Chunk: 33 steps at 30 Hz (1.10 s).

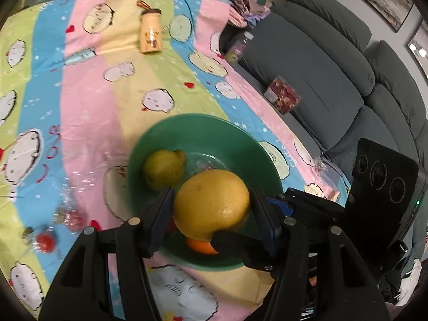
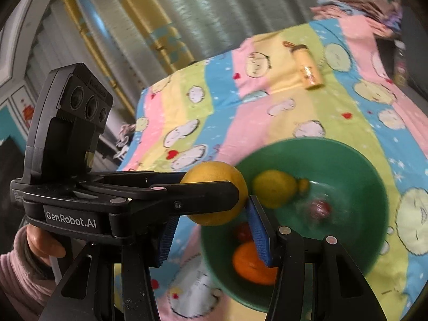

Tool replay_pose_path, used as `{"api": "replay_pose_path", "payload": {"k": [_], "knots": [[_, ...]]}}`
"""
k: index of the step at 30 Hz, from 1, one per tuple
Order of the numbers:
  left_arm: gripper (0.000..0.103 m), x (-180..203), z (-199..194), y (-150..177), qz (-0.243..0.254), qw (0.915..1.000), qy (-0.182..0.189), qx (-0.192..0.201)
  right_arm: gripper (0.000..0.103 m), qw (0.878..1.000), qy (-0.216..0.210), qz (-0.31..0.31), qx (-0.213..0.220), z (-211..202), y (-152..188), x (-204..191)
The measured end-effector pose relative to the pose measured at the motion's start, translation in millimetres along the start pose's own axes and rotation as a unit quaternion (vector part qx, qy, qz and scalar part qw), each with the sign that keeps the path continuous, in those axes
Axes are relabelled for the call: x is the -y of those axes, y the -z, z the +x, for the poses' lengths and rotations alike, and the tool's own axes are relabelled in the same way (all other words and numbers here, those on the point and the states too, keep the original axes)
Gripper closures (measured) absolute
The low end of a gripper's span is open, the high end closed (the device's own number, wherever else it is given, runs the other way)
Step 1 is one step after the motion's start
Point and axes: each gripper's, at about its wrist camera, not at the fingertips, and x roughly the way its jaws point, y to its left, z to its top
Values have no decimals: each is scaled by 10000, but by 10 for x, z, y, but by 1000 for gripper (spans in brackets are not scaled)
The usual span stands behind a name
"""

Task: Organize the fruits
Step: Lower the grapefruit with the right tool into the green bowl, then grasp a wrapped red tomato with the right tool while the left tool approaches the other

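A big yellow grapefruit (image 1: pixel 214 214) hangs just above the near side of a green bowl (image 1: pixel 203 119), and my left gripper (image 1: pixel 212 192) is shut on it, one pad on each side. My right gripper (image 2: pixel 212 211) comes in crosswise and its fingertips also press on the grapefruit (image 2: pixel 211 174); its left pad is partly hidden behind the left gripper. In the green bowl (image 2: pixel 347 147) lie a yellow-green lemon (image 1: pixel 163 168), an orange (image 2: pixel 248 264) and small red fruits (image 2: pixel 318 208). Bowl and table look blurred.
A yellow bottle (image 1: pixel 151 33) lies far back on the striped cartoon cloth (image 1: pixel 80 93). A small red fruit (image 1: pixel 45 240) lies on it at the near left. A grey sofa (image 1: pixel 321 67) with a box (image 1: pixel 282 95) runs along the right. A pink-sleeved hand (image 2: pixel 34 243) holds the left gripper.
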Motion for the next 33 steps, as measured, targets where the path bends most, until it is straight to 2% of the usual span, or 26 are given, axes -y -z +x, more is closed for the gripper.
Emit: {"api": "replay_pose_path", "payload": {"k": [5,8,12,13,18,21,24,27,33], "knots": [[46,55,203,13,-20,9999,-85,-142,50,9997,107,199,-105,15,72,172],[42,61,289,47,-63,9998,-120,-170,50,9990,315,247,-211,68,117,245],[26,37,249,53,-110,9999,-66,-43,49,9986,368,280,-254,71,154,281],[21,28,207,48,-114,9999,-96,7,48,9984,441,261,-232,58,154,281],[17,-110,-199,50,-191,9985,-244,452,44,9979,565,306,-112,-9,129,280],[10,-299,-534,101,-310,9946,-574,809,44,9980,578,240,-41,-49,103,223],[10,-565,-890,198,-557,9873,-972,1129,44,9982,577,129,27,-82,78,129],[10,-818,-1119,314,-845,9799,-1287,1271,44,9987,500,18,75,-89,46,18],[10,-1128,-1333,588,-1237,9704,-1600,1321,44,9989,332,-329,-1,-38,32,-271]]}}
